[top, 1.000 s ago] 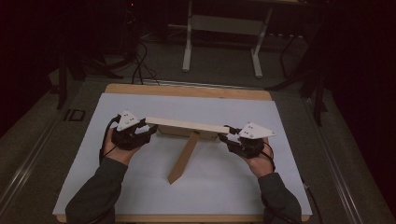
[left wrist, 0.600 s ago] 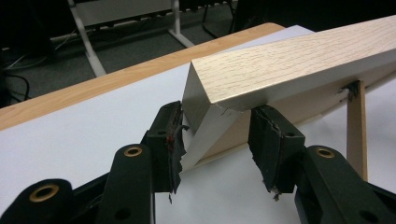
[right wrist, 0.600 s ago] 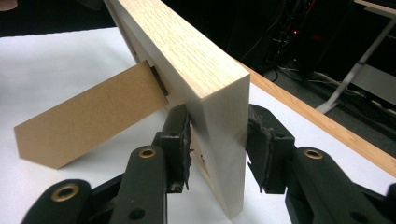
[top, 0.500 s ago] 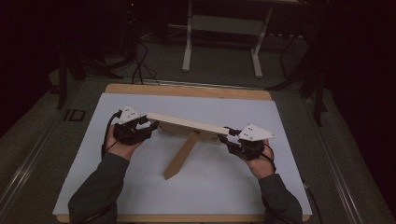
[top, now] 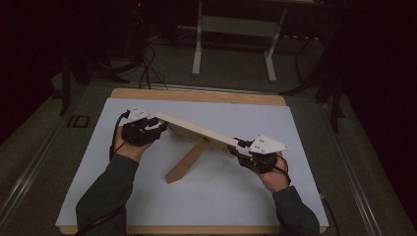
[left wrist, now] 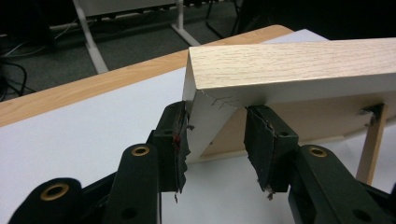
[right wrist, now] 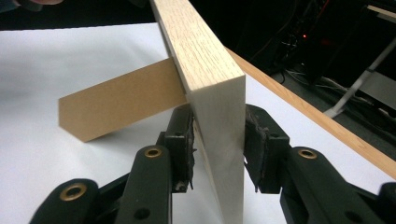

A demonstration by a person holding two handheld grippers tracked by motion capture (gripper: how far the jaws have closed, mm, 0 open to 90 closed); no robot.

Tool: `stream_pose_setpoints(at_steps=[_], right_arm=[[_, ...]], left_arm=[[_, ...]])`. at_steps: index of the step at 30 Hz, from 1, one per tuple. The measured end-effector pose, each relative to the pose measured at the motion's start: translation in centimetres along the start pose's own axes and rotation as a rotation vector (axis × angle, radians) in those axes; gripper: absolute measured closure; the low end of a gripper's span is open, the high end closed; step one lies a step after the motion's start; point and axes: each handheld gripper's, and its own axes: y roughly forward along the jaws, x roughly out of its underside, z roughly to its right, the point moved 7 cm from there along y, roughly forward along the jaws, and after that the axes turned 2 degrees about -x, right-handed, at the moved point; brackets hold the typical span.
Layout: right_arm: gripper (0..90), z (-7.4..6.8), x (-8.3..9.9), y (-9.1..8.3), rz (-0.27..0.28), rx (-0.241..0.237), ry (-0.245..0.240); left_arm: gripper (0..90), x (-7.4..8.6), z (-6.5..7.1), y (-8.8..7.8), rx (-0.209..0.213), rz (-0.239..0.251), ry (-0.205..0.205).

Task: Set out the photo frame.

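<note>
Hands are reaching in from the near edge of the table [top: 196, 96], each forearm in a dark sleeve [top: 105, 189] and angling inward toward a wooden frame [top: 196, 130] held between them; the left gripper [top: 160, 127] is sitting farther from the person, the right gripper [top: 236, 150] nearer, so the frame is running on a slant across the white sheet [top: 147, 196] that is covering the tabletop.

The left hand [top: 129, 146] is wrapping under its tool with the wrist bent slightly outward; the right hand [top: 270, 174] is cupping its tool from below, the grey three-cornered plate [top: 268, 144] facing up.

In the left gripper view the frame's end corner [left wrist: 205, 100] is lying between the two black jaws, whose jaws have just been closing; the left pad [left wrist: 175, 144] is touching the white end face, while the right pad [left wrist: 261, 140] is sitting under the board, and I cannot tell whether it is pressing. In the right gripper view the frame's other end [right wrist: 219, 126] is standing upright between the jaws, which have also just been closing; both pads are lying against its faces, so the tool is gripping it.

The frame is being held tilted, raised off the sheet, with its brown prop leg [top: 187, 160] slanting down toward the person and its tip resting on the sheet.

No readable writing or brand is showing on the frame or tools.
</note>
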Motion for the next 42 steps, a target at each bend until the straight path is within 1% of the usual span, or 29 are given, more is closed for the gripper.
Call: stream_pose_setpoints(at_steps=[3,15,20,23,26,27,30,35,40,42], right_arm=[[65.2,-0.3,0.0,0.0,0.002,-0.009,-0.004],[67.2,-1.4,-0.3,-0.1,0.006,-0.035,-0.013],[67.5,-2.0,-0.5,0.0,0.011,-0.047,-0.019],[67.6,-2.5,-0.7,0.1,0.013,-0.059,-0.032],[67.7,-3.1,-0.9,0.2,0.014,-0.073,-0.039],[67.7,-3.1,-0.9,0.2,0.014,-0.073,-0.039],[68.0,-3.8,-1.1,0.5,0.017,-0.091,-0.045],[68.8,-4.9,-1.7,0.9,0.028,-0.120,-0.054],[68.2,-5.4,-2.0,1.2,0.032,-0.121,-0.060],[67.5,-5.6,-2.2,1.4,0.034,-0.125,-0.060]], left_arm=[[60.1,-0.2,-0.1,0.3,-0.002,-0.010,0.002],[60.0,-1.1,-0.7,1.7,-0.001,-0.028,-0.027],[60.0,-1.4,-0.8,2.1,-0.003,-0.041,-0.028],[60.4,-1.6,-0.9,2.5,-0.003,-0.042,-0.036],[61.8,-1.8,-0.8,2.9,0.006,-0.044,-0.039],[61.8,-1.8,-0.8,2.9,0.006,-0.044,-0.039],[61.8,-2.0,-0.4,3.3,0.017,-0.054,-0.027],[61.9,-2.5,0.5,3.6,0.038,-0.044,-0.031],[62.0,-2.8,1.4,3.6,0.069,-0.042,-0.021],[62.0,-2.8,1.7,3.6,0.078,-0.049,-0.011]])
